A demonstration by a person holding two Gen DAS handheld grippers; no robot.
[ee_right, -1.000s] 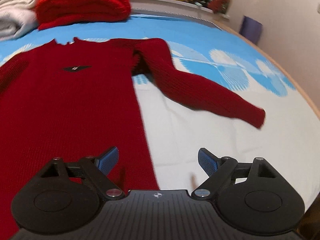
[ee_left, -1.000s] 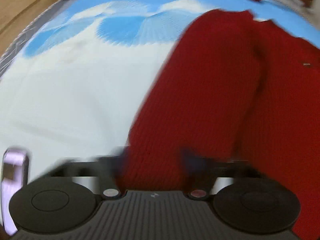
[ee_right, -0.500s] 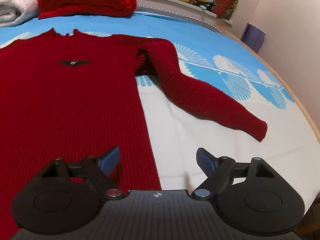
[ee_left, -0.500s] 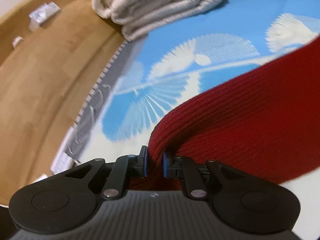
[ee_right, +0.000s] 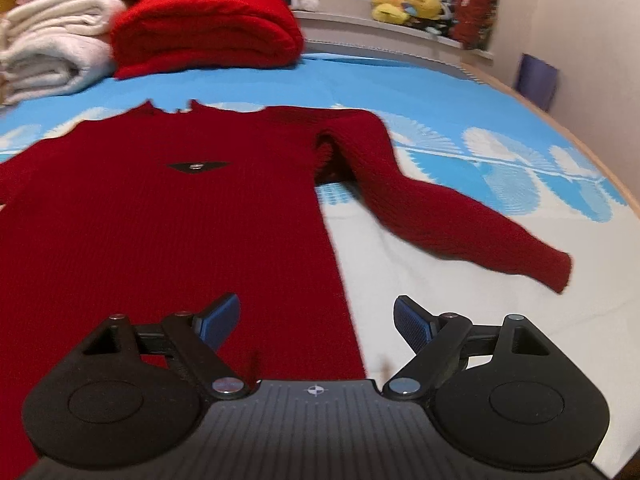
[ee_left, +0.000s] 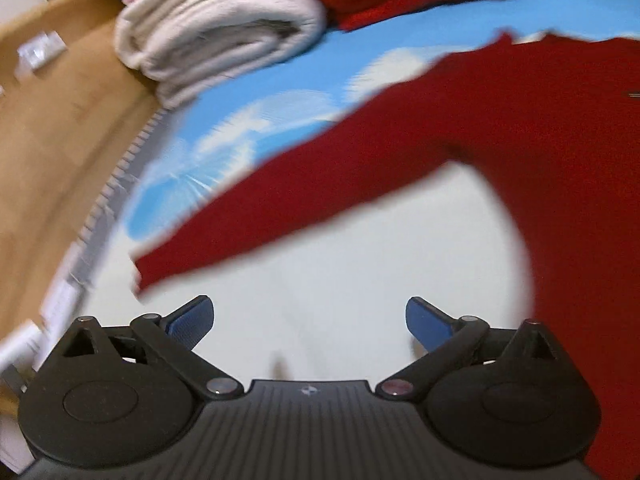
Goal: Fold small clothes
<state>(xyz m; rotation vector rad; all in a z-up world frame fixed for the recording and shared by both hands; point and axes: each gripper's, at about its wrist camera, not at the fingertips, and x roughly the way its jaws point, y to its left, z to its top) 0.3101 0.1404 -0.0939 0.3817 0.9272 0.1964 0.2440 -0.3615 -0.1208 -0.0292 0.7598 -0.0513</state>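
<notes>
A dark red knit sweater (ee_right: 160, 216) lies flat, front up, on the blue and white bed sheet (ee_right: 460, 320). Its right sleeve (ee_right: 452, 216) stretches out toward the bed's right edge. In the left wrist view its left sleeve (ee_left: 304, 196) lies spread out to the left, cuff near the bed's edge. My left gripper (ee_left: 308, 320) is open and empty above bare sheet, just behind that cuff. My right gripper (ee_right: 316, 320) is open and empty above the sweater's lower right side edge.
A folded red garment (ee_right: 204, 28) and stacked cream towels (ee_right: 52, 48) lie at the head of the bed. Soft toys (ee_right: 404, 4) sit on a ledge behind. A wooden floor (ee_left: 48, 152) lies past the left bed edge. A wall (ee_right: 592, 40) stands at the right.
My left gripper was shut on the left sleeve half a second ago; it has opened, let the sleeve go spread out and pulled back. The right gripper stayed open and moved slightly.
</notes>
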